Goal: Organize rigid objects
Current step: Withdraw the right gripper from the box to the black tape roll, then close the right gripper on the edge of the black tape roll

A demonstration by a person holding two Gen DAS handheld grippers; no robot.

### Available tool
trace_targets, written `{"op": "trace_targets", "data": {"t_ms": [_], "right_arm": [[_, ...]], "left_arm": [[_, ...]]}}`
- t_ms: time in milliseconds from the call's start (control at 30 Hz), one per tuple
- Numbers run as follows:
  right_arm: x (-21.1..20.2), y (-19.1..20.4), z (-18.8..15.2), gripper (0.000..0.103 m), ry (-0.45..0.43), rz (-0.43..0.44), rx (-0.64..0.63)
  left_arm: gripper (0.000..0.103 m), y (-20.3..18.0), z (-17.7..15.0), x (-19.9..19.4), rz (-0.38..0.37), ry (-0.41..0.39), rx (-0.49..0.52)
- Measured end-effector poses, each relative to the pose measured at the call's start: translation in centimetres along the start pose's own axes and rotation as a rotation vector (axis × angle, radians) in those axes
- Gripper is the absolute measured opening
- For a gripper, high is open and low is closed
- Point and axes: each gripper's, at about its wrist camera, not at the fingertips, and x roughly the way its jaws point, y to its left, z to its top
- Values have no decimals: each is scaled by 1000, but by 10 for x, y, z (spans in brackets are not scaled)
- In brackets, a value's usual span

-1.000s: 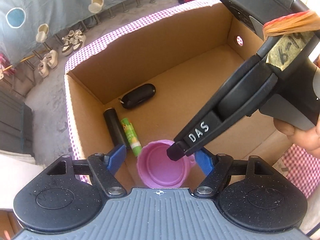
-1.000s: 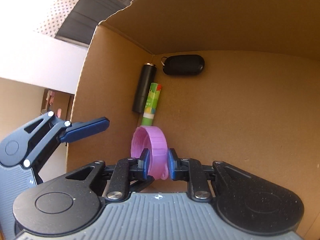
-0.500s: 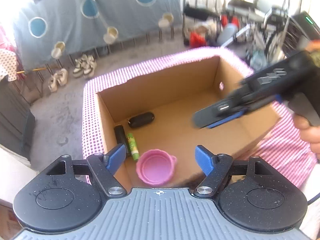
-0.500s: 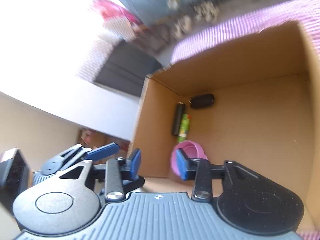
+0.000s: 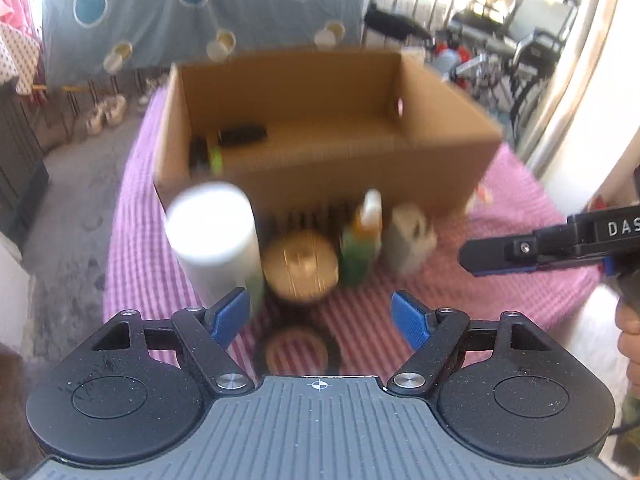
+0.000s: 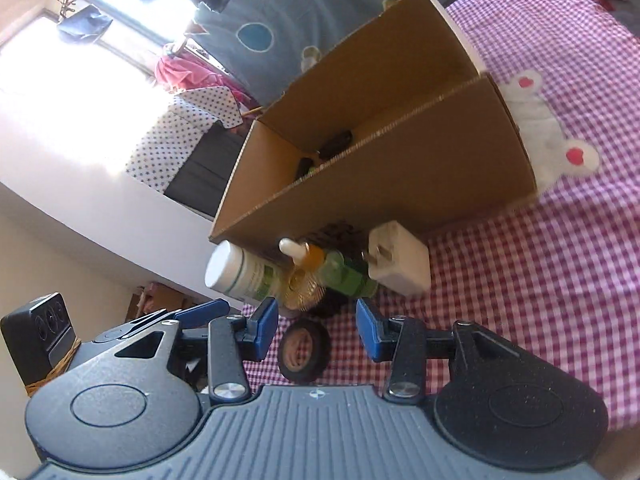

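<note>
Both grippers now out of cardboard box (image 6: 384, 184); right gripper (image 6: 317, 330) empty, part-open, nearest small wheel (image 6: 304, 354) before box; left gripper (image 5: 320, 318) wide, empty.

Strong daylight is flooding both views. In the left wrist view, motion blur is smearing the cardboard box (image 5: 320, 128), the white bottle (image 5: 216, 236) and the small things beyond the left tongs (image 5: 320, 316), while the tongs' own body is staying crisp. Glare is washing out the far upper right corner beyond the tongs. In the right wrist view the picture is sharper: the checked cloth (image 6: 540, 240) ahead of the right tongs (image 6: 316, 332) is showing clear squares. A window (image 6: 60, 32) far up and to the left of them is blowing out to white, and the box is casting shade on the things at its foot. Fisheye bending is curving edges in both views.
</note>
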Motion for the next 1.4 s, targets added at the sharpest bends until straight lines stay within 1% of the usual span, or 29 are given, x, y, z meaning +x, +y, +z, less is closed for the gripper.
{"op": "trace_targets", "data": {"t_ms": [100,167,233,300,467,667,733,867,1000,1067,1133,1233,1400], "right_arm": [[11,5,-22,46,5,-43,-32],[17,10,-31,46,18,-63,-61],[27,16,-34,46,41,-77,-98],[36,24,-35,46,56,-91,-135],[59,39,-36,46,76,-106,-190],[79,51,-39,44,98,-112,-238],[83,52,-38,40,101,-123,-247],[92,51,-40,37,114,-135,-250],[101,52,-42,30,129,-158,-282],[104,54,-43,28,128,-165,-306],[105,57,-43,24,126,-177,-328],[107,59,-45,19,122,-198,-357],[105,60,-47,19,108,-208,-363]], "left_arm": [[78,-3,-18,16,16,60,5],[78,-3,-23,21,35,72,16],[78,-4,-27,22,45,77,28],[79,-5,-36,23,37,90,33],[79,-4,-47,31,32,120,17],[79,-2,-51,39,52,108,26],[78,0,-52,41,51,106,22],[75,2,-51,46,63,97,31],[75,3,-48,50,63,84,32],[74,3,-47,50,65,79,28],[73,3,-47,51,70,73,21],[67,1,-45,51,81,64,19],[66,-1,-44,51,87,67,13]]}}
